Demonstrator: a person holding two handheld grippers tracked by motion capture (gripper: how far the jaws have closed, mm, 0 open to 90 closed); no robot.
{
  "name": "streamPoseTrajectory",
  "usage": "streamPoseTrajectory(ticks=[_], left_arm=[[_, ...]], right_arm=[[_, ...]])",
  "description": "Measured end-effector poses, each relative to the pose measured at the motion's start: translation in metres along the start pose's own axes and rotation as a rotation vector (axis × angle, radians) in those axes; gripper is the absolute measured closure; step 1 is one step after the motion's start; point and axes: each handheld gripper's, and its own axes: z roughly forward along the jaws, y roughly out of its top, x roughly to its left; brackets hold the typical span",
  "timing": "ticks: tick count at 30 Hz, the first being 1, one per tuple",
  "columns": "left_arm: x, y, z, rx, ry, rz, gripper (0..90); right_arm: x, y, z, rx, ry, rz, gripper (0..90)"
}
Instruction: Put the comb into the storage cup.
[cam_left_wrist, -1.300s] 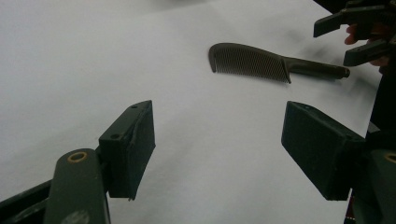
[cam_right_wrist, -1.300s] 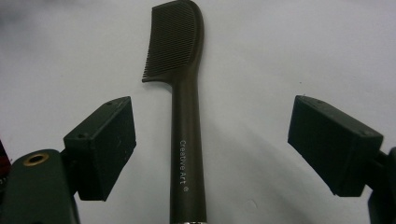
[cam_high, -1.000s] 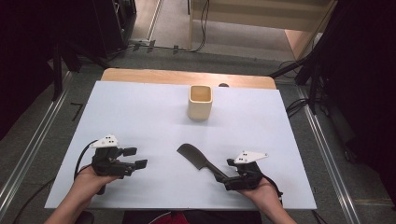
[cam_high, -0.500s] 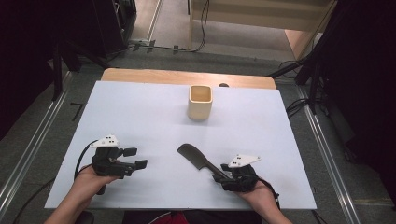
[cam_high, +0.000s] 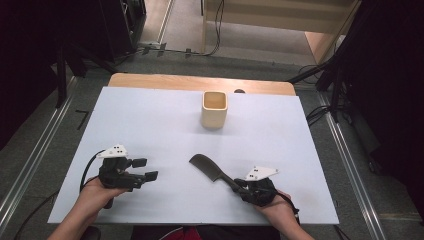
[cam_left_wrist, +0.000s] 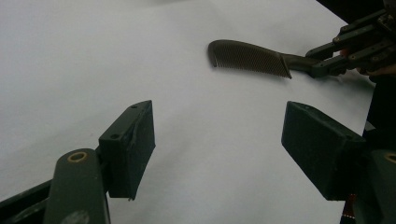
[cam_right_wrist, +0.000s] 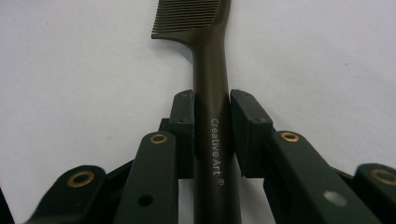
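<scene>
Dark brown plastic comb (cam_right_wrist: 212, 70): your right gripper (cam_right_wrist: 212, 135) has just closed, pinching its handle, ready to lift; left gripper (cam_left_wrist: 217, 149) spread, idle.

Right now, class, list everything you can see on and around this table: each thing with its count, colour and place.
Comb: one, dark brown, near edge right of centre, handle between the right gripper's pads.
Cup: one, pale wood, square, far centre of the sheet.
Sheet: one, white, covering the table.
Table: one, wooden, far edge bare.
Cables: several, black, on the floor beyond and to the right.
Left gripper: one, black, jaws open, near left.
Right gripper: one, black, shut on the comb handle.
Hands: two, at the near edge.
</scene>
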Motion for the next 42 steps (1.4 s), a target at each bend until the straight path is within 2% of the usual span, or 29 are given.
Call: streamPoseTrajectory(ticks=[10, 14, 16, 23, 26, 31, 35, 40, 42], left_arm=[[0.0, 0.0, 0.0, 0.004, 0.004, 0.003, 26.7], [0.0, 0.0, 0.001, 0.005, 0.006, 0.001, 26.7], [0.0, 0.0, 0.001, 0.003, 0.004, -0.005, 26.7], [0.0, 0.001, 0.001, 0.006, 0.005, -0.015, 26.7], [0.0, 0.002, 0.002, 0.005, -0.002, -0.018, 26.7], [-0.001, 0.003, 0.002, 0.003, -0.007, -0.035, 26.7], [-0.002, 0.004, 0.002, 0.005, 0.001, -0.033, 26.7], [0.0, 0.005, 0.003, 0.013, -0.009, -0.069, 26.6], [-0.001, 0.005, 0.003, 0.009, -0.01, -0.068, 26.7]], right_arm=[[-0.001, 0.004, -0.002, 0.004, 0.02, 0.002, 70.2], [-0.005, 0.006, -0.007, -0.022, 0.03, 0.025, 70.2], [-0.008, 0.007, -0.011, -0.04, 0.043, 0.053, 70.2], [-0.01, 0.011, -0.016, -0.073, 0.044, 0.059, 70.2], [-0.01, 0.017, -0.019, -0.1, 0.043, 0.077, 70.3], [-0.006, 0.025, -0.02, -0.125, 0.047, 0.079, 70.2], [-0.004, 0.029, -0.018, -0.131, 0.049, 0.085, 70.2], [-0.001, 0.037, -0.014, -0.141, 0.049, 0.098, 70.2], [-0.001, 0.039, -0.013, -0.144, 0.049, 0.103, 70.2]])
